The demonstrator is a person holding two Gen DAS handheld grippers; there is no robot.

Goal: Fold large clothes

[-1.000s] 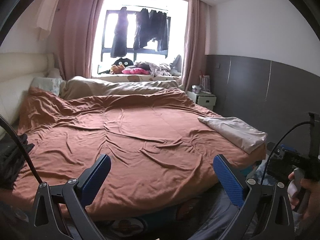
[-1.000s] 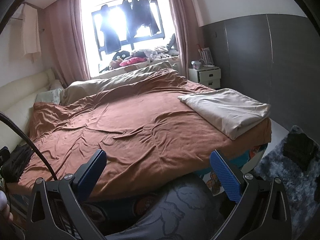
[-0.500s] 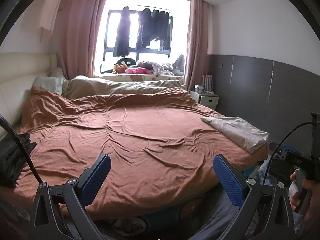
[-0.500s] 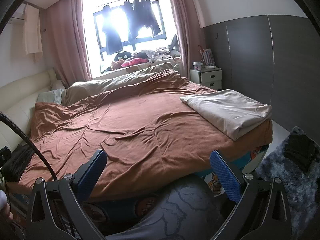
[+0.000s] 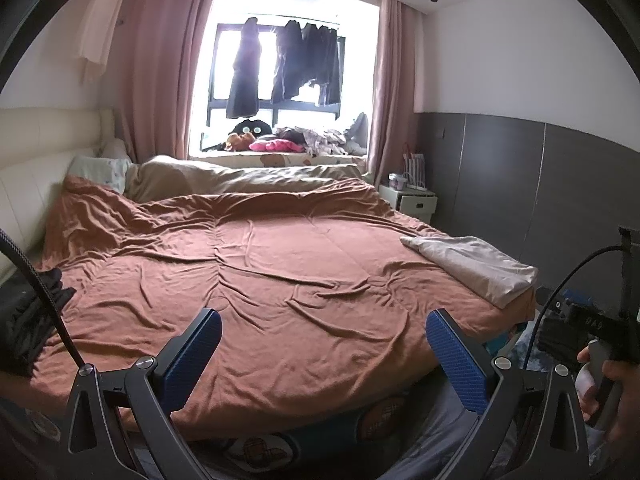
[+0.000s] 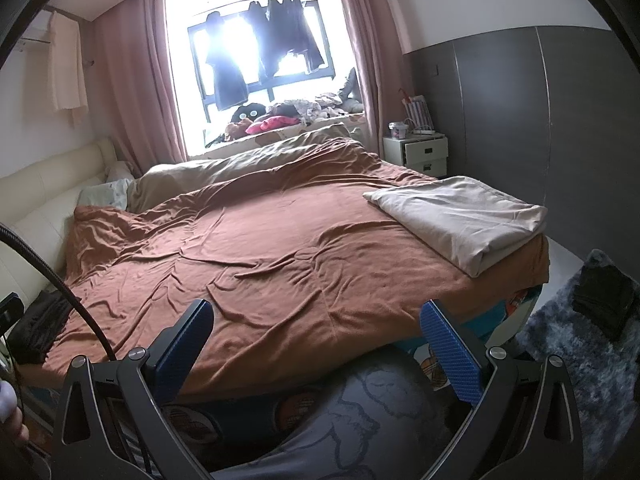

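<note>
A folded beige cloth (image 5: 476, 264) (image 6: 460, 216) lies on the right edge of a bed covered by a rumpled brown sheet (image 5: 256, 268) (image 6: 256, 256). A dark garment (image 5: 24, 316) (image 6: 40, 328) is heaped at the bed's left edge. My left gripper (image 5: 322, 330) hangs open above the bed's near edge, nothing between its blue pads. My right gripper (image 6: 316, 326) is open too, empty, over the near edge and the person's patterned grey trouser leg (image 6: 352, 416). The right gripper's body and the hand holding it (image 5: 600, 364) show at the right of the left wrist view.
A cream headboard (image 5: 36, 160) runs along the left. A window sill with soft toys and clothes (image 5: 280, 144) is at the back, dark clothes hanging above. A white nightstand (image 6: 416, 152) stands by the grey wall. A grey shaggy rug with a dark item (image 6: 600, 304) lies right.
Both views have tilted up and shifted slightly, so the bed sits a little lower in frame. Both grippers stay open and empty. Nothing on the bed has moved.
</note>
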